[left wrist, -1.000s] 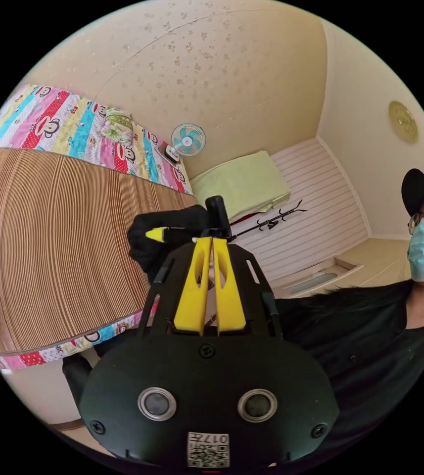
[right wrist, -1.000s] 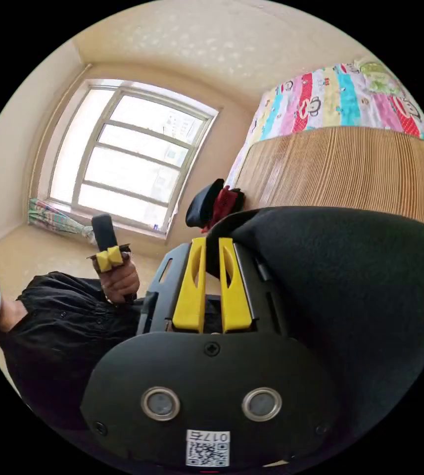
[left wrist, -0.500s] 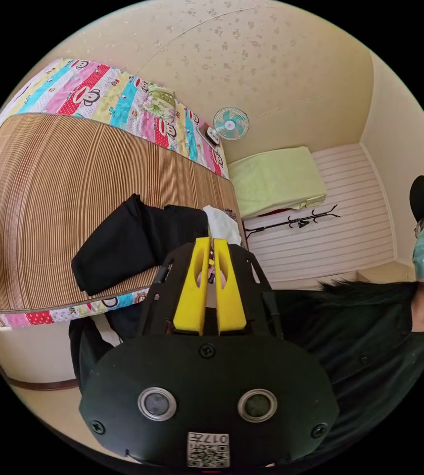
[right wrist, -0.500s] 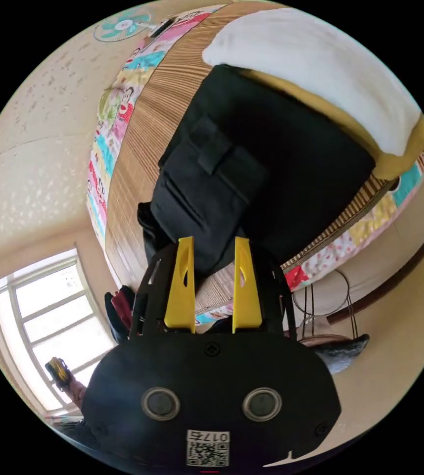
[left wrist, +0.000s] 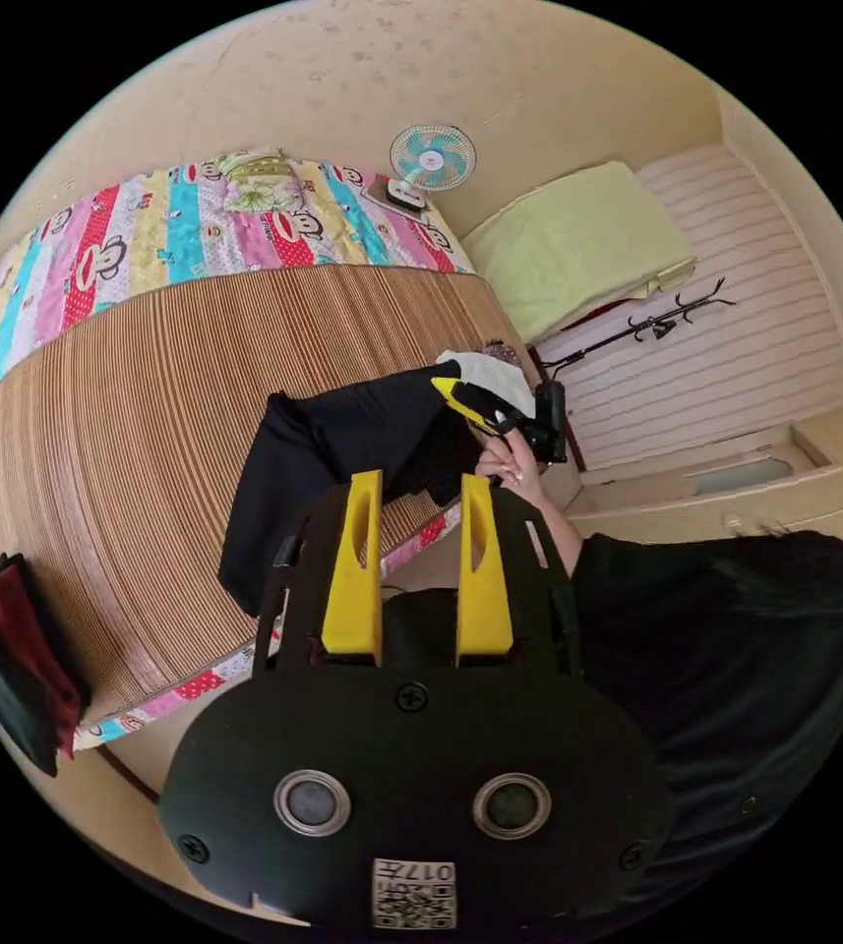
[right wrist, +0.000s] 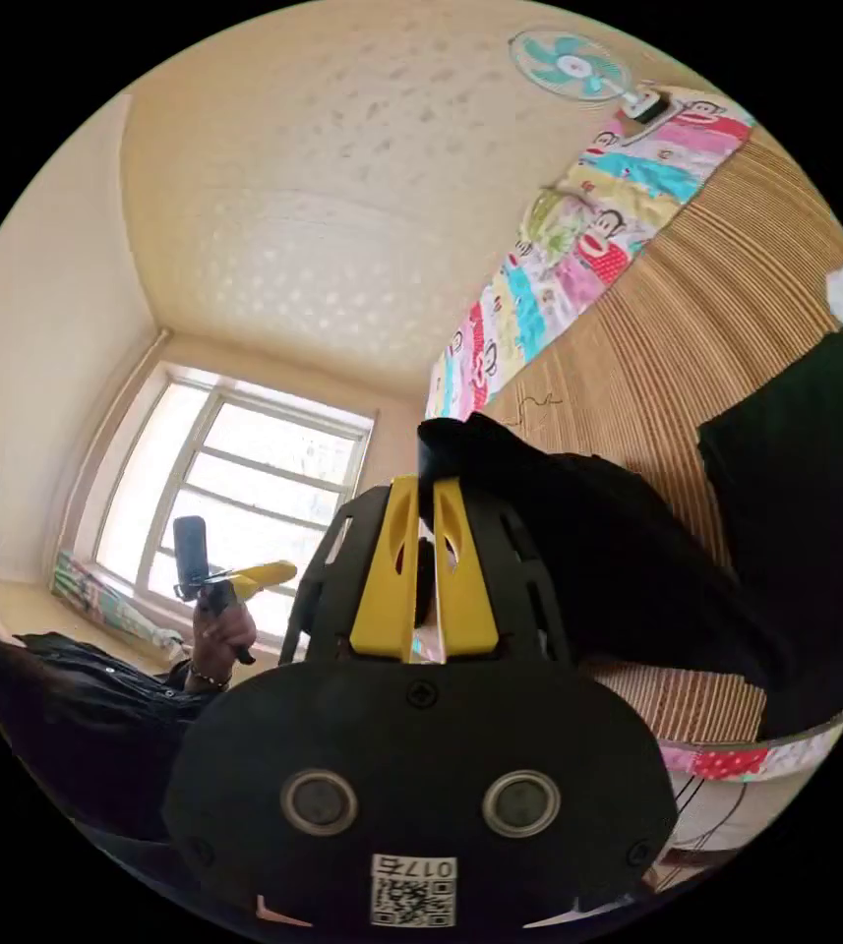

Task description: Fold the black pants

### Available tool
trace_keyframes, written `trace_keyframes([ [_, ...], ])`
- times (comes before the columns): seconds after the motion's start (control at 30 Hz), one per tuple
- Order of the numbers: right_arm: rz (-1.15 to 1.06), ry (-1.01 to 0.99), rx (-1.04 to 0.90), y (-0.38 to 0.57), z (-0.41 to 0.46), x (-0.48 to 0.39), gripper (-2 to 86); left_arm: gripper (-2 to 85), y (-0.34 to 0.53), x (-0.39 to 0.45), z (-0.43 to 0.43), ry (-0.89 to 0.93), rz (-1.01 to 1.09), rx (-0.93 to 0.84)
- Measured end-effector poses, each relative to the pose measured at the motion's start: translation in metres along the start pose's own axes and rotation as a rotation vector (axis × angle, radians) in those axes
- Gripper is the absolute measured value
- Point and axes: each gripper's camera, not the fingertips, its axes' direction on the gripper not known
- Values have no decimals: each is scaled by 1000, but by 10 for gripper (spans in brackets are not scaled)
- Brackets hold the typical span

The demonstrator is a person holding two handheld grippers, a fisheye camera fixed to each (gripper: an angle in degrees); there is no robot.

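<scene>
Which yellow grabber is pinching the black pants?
The right gripper: its jaws are closed on the black pants. The left gripper is open, holding nothing.

Left gripper [left wrist: 407,492] gapes; right gripper [right wrist: 425,492] (seemingly) pinched closed.

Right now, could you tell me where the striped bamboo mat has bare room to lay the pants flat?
The striped bamboo mat is bare between the black pants and the dark and red pile of clothes. It is crowded where the white cloth lies by the pants.

Bedroom surroundings
A bamboo mat [left wrist: 146,413] covers a cartoon-monkey sheet [left wrist: 146,231]; a teal fan [left wrist: 431,157], coat rack [left wrist: 637,329], window [right wrist: 234,462], perhaps folded clothes [left wrist: 18,649].
</scene>
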Motion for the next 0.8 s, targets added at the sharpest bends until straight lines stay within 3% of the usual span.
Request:
trace_keyframes([
  [0.1,-189,-39,-122,19,56,-95,26,165,1,36,29,-208,108,-8],
  [0.2,-383,-98,-171,42,81,-179,25,147,12,59,45,-382,112,34],
  [0.27,-505,-140,-157,63,81,-229,26,78,34,74,9,-536,35,263],
  [0.43,-725,-275,7,101,24,-278,26,25,77,100,-96,-308,179,582],
  [0.53,-823,-291,180,137,-22,-278,38,20,89,88,-170,-70,93,717],
  [0.63,-830,-85,324,183,-42,-249,62,20,102,80,-224,139,85,815],
  [0.8,-797,241,237,262,-12,-183,133,21,118,140,-293,81,265,891],
])
